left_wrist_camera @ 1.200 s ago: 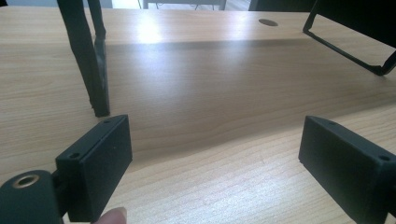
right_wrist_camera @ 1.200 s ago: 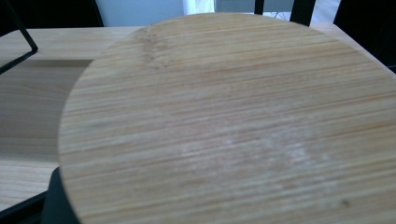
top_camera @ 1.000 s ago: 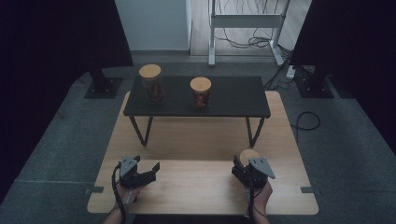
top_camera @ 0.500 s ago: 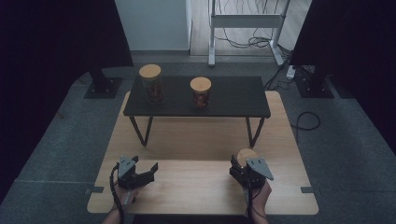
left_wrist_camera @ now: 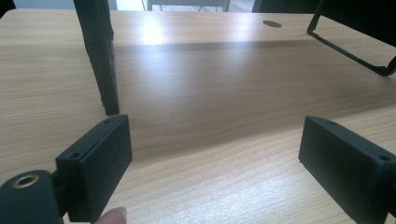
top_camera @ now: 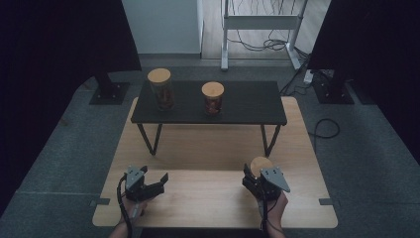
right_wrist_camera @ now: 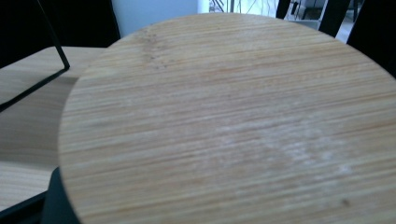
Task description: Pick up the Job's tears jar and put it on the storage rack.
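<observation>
My right gripper (top_camera: 257,174) rests near the front right of the wooden table (top_camera: 208,153), shut on a round bamboo lid (top_camera: 260,165). The lid (right_wrist_camera: 233,121) sits so close in the right gripper view that whatever is under it is hidden; a black jaw shows at its lower left. My left gripper (top_camera: 150,174) lies low at the front left, open, and its jaws (left_wrist_camera: 215,158) have only bare tabletop between them. Two jars with bamboo lids, a taller one (top_camera: 161,89) and a shorter one (top_camera: 213,98), stand on the black shelf (top_camera: 247,101) at the back.
The black shelf stands on thin metal legs (top_camera: 148,139); one leg (left_wrist_camera: 100,60) rises just ahead of my left gripper. A white stand (top_camera: 260,29) with cables and dark curtains lie beyond the table. Grey floor surrounds it.
</observation>
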Demonstrator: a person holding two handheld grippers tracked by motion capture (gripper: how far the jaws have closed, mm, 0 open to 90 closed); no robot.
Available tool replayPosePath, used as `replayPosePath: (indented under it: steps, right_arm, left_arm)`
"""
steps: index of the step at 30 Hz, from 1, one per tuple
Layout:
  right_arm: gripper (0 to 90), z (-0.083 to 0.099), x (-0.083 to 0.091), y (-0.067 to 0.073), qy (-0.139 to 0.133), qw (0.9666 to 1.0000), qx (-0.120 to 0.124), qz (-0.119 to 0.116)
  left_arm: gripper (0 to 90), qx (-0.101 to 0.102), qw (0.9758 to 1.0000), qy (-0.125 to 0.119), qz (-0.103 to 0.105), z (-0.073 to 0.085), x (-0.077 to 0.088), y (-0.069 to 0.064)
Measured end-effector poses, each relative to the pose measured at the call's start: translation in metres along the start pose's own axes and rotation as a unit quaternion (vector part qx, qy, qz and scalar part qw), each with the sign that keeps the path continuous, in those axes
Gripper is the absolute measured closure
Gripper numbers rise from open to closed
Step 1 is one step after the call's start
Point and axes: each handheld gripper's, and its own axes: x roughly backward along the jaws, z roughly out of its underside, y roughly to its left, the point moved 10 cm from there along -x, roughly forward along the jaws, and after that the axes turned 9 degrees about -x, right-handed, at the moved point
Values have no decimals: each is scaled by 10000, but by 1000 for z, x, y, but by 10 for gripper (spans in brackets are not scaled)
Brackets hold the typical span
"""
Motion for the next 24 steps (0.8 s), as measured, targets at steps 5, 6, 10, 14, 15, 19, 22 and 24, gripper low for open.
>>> replayPosePath:
  steps: [5,6,10,14,15,19,22,24]
  right_arm:
    - [252,-7,3,-1,-70,10000,-30,-22]
    - [251,-8,3,-1,-75,10000,-36,-22]
    - [252,-10,3,-1,-90,9999,-41,-29]
    - [252,-12,2,1,-100,9999,-16,-66]
    - [252,-12,2,1,-111,9999,-4,-80]
    - [251,-17,2,4,-157,9998,48,-120]
    - [252,-22,3,7,-198,9997,88,-145]
    - [251,-26,4,8,-227,9996,111,-153]
  left_arm:
    - [92,-5,10000,-8,-6,0,0,-1]
    - [92,-3,10000,-6,-8,0,0,-1]
    - [92,7,10000,6,-13,0,0,0]
    - [92,8,10000,9,-12,0,0,0]
    - [92,11,10000,5,-14,0,0,0]
    - [92,20,10000,-9,-21,0,1,1]
    - [92,25,10000,-15,-21,0,1,1]
    - [92,24,10000,-14,-21,0,1,1]
